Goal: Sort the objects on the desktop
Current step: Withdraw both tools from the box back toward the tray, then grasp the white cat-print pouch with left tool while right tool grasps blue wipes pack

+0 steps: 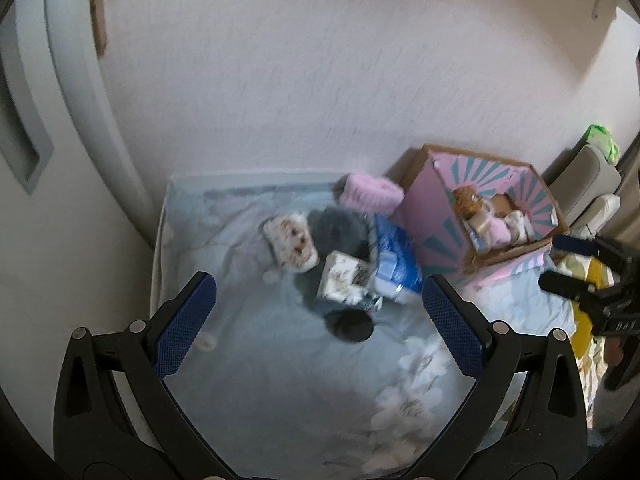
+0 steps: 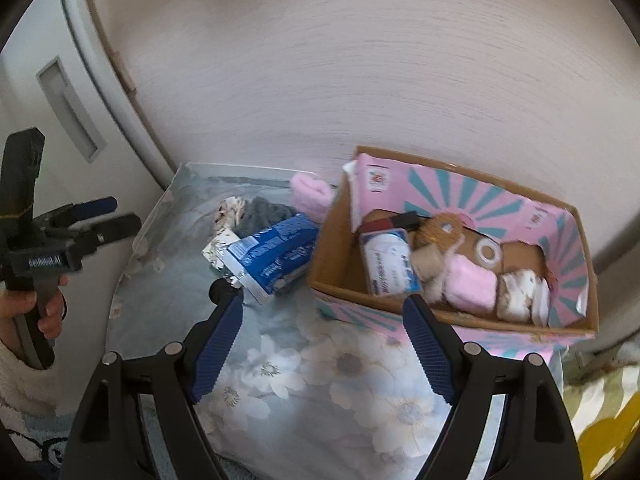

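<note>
A: Where do the jaws stand on each side?

B: The left gripper has its blue-padded jaws spread wide with nothing between them. The right gripper is the same: jaws released and empty.

A: And the things to sort?

B: They lie in a loose pile on the pale blue floral cloth covering the surface; whether that is a tabletop or a bed, I cannot tell. In the left wrist view the small white patterned packet sits just ahead of the gap between the left jaws, and beside it is the blue and white plastic pack. A dark round object, too blurred to name, lies nearest that gap. Farther back are a white printed pouch, a grey fuzzy cloth and a pink fluffy roll.

A: Where is the box?

B: The pink cardboard box with teal rays stands to the right of the pile, open and already holding several items. In the right wrist view its near wall is just beyond the right-hand jaw, while the blue and white pack lies ahead of the left-hand jaw.
</note>
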`<state>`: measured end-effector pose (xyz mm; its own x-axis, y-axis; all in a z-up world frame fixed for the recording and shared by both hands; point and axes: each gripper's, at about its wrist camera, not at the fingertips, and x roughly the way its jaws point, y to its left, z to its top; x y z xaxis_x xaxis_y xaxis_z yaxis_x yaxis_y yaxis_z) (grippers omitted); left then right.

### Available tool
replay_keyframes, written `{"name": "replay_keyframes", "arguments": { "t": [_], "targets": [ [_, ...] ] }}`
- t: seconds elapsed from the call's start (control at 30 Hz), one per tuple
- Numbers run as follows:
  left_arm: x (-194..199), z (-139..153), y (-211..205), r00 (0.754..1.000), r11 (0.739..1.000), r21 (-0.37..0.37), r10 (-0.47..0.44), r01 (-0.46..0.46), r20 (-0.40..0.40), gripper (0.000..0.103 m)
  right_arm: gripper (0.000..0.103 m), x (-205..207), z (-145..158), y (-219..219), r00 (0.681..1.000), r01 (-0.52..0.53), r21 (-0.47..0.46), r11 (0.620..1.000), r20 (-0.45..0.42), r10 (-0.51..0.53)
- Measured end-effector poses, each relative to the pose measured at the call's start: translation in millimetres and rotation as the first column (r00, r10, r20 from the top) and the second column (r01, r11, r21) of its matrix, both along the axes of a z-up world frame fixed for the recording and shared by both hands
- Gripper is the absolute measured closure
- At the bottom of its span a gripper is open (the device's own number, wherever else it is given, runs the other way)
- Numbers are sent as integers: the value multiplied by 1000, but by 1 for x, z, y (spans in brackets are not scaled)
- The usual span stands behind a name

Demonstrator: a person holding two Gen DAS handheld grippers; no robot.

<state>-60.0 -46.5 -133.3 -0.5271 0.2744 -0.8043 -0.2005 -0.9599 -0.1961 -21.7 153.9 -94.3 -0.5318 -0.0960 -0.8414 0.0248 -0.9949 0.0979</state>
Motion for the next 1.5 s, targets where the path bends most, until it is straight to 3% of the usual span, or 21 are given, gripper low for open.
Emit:
{"name": "replay_keyframes", "arguments": {
  "t": [0.2,0.37,0.47,0.5,0.63,0.7,0.8,0.9,1.1,1.2,1.23,1.27,1.5],
  "targets": [
    [-14,-28,-16,998,999,33,19,-21,57,1,24,-30,-5,-25,990,-142,44,989,20,141],
    [-47,-49,-22,997,997,58,42,-46,67,2,24,-55,-25,-39,982,-170,-43,984,72,173],
    [-67,-64,-24,996,996,68,58,-63,70,6,24,-60,-41,-46,994,-35,-139,990,102,50],
    [-73,-70,-23,995,995,70,62,-68,73,7,24,-58,-49,-48,991,78,-182,980,118,-57],
    [-86,-86,-19,996,996,57,62,-66,67,10,24,-43,-73,-51,933,359,-303,883,148,-328],
    [-92,-94,-15,997,997,49,54,-58,63,10,24,-43,-81,-55,897,441,-276,854,156,-413],
    [-97,-101,-9,998,998,40,37,-40,58,10,24,-53,-89,-60,878,478,-252,841,158,-451],
    [-101,-109,-4,998,999,25,18,-20,59,13,24,-61,-94,-58,839,544,-245,803,131,-528],
    [-107,-122,-2,997,999,43,-16,12,74,35,24,-83,-118,-51,793,609,-225,760,151,-590],
    [-109,-127,1,996,999,43,-35,31,87,56,26,-86,-125,-46,777,628,-252,736,168,-606],
    [-108,-127,1,995,998,56,-44,39,91,62,36,-86,-125,-45,777,628,-249,737,161,-608],
    [-107,-127,1,995,998,56,-43,38,89,64,39,-87,-125,-45,783,621,-249,743,153,-603],
    [-103,-118,2,996,998,31,-51,49,68,76,44,-84,-121,-46,806,589,-230,775,103,-582]
  ]
}}
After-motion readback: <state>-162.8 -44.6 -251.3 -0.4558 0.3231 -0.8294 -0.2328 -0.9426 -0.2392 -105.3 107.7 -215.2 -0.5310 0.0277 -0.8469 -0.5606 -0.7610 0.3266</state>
